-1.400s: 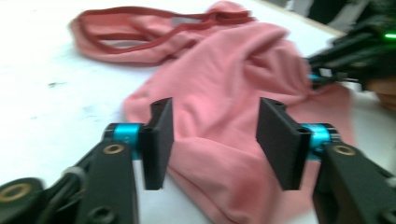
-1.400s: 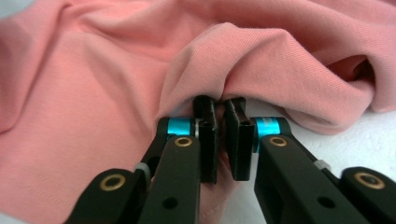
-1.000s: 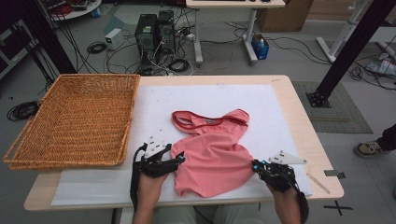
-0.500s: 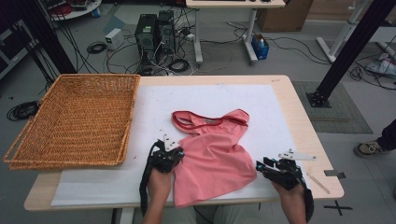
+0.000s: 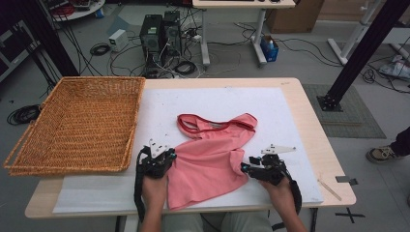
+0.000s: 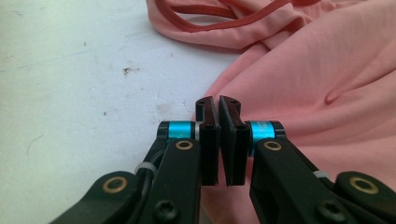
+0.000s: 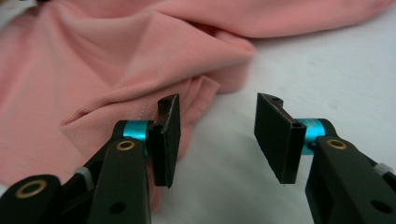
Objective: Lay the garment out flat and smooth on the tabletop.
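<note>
High view: the pink top [image 5: 212, 157] lies crumpled on the white mat [image 5: 290, 125] near the table's front edge, my left gripper [image 5: 162, 157] at its left hem and my right gripper [image 5: 249, 168] at its right side, wicker basket [image 5: 77, 123] well off to the left. Left gripper view: jaws pressed together at the cloth's edge, but I cannot tell whether any fabric sits between the pads [image 6: 211, 140], so a lift may come away empty. Right gripper view: jaws have just been opening and stand half apart with only mat between them, the folded hem [image 7: 196, 93] just beyond the left pad [image 7: 168, 135], so closing here would miss it or snag one thin layer that slips.
</note>
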`<state>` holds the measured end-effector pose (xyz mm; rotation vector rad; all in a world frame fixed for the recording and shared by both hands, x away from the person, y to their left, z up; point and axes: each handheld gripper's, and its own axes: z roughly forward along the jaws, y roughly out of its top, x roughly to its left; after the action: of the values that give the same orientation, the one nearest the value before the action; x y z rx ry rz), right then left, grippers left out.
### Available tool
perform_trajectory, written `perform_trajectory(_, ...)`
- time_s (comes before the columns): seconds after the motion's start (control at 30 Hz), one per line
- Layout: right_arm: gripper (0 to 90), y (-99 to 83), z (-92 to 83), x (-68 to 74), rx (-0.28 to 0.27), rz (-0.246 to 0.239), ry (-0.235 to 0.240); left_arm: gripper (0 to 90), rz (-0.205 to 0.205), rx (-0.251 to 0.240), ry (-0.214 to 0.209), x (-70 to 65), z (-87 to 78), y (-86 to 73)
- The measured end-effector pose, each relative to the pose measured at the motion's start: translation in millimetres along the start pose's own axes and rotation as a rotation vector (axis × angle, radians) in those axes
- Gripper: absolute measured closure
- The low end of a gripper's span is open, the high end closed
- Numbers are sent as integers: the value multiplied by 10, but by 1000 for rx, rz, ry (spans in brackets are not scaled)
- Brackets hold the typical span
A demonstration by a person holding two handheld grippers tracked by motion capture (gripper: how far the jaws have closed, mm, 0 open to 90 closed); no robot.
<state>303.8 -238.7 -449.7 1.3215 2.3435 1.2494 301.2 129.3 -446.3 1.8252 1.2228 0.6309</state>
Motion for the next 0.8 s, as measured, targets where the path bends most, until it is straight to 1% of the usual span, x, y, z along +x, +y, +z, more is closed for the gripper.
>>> perform_trajectory(0.03,529,8,-13,-8,-1,7,2,848,2,-1,-5,3,-5,0)
perform_trajectory(0.07,552,3,-65,-17,-17,18,-33,844,-1,-8,-6,1,-10,-1)
perform_trajectory(0.13,570,-35,-218,-87,-71,91,-93,843,10,-10,-15,4,-16,-7)
perform_trajectory(0.17,570,-59,-300,-146,-90,127,-107,842,14,-10,-20,6,-14,-9)
perform_trajectory(0.2,570,-69,-341,-178,-100,144,-100,842,17,-13,-22,6,-7,-11)
perform_trajectory(0.23,570,-75,-386,-213,-119,165,-80,841,16,-17,-25,4,-2,-14)
perform_trajectory(0.27,569,-68,-393,-226,-127,170,-55,842,15,-19,-25,2,0,-15)
perform_trajectory(0.3,569,-57,-385,-220,-126,172,-36,840,5,-31,-24,-6,4,-18)
perform_trajectory(0.33,567,-35,-336,-196,-119,163,-12,827,6,-37,-25,-7,1,-22)
perform_trajectory(0.37,565,-15,-276,-165,-104,158,15,822,5,-42,-25,-12,0,-23)
perform_trajectory(0.43,578,16,-146,-79,-64,139,34,805,10,-48,-27,-15,-5,-27)
perform_trajectory(0.47,613,32,-48,-16,-38,115,48,801,11,-55,-28,-11,-10,-30)
perform_trajectory(0.5,710,40,31,33,-16,97,66,801,8,-56,-30,-10,-14,-33)
perform_trajectory(0.53,830,42,72,57,-5,82,86,802,7,-60,-32,-10,-14,-35)
perform_trajectory(0.57,894,39,81,76,-7,67,78,802,7,-62,-34,-10,-13,-36)
perform_trajectory(0.63,900,27,48,74,-18,68,68,804,6,-62,-37,-10,-11,-40)
perform_trajectory(0.7,900,-21,-65,29,-55,80,57,808,7,-64,-39,-7,-11,-43)
perform_trajectory(0.73,900,-47,-116,3,-66,91,54,812,10,-67,-38,-9,-18,-47)
perform_trajectory(0.77,900,-100,-203,-43,-88,114,43,830,12,-73,-39,-9,-22,-50)
perform_trajectory(0.8,900,-132,-251,-71,-95,124,37,844,13,-79,-41,-14,-28,-55)
